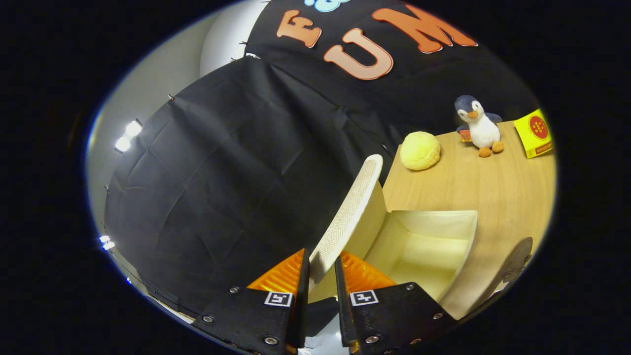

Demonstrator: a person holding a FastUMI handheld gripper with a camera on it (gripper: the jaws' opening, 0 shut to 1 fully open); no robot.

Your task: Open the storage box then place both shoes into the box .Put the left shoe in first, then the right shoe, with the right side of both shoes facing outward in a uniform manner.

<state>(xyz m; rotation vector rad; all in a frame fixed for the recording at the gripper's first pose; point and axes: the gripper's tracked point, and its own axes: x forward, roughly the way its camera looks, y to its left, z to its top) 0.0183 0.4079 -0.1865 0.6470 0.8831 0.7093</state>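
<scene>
The gripper (321, 276) is clamped on the lower edge of the storage box lid (351, 212), both fingers pressing its textured flap. The lid is raised, its long axis running up and away from the fingers. The open box (458, 231) lies just beyond and right, near the bench (493, 187) edge. No shoe can be made out with certainty. A penguin toy (478, 125), yellow ball (420, 151) and yellow packet (535, 132) are kept well apart at the far edge.
</scene>
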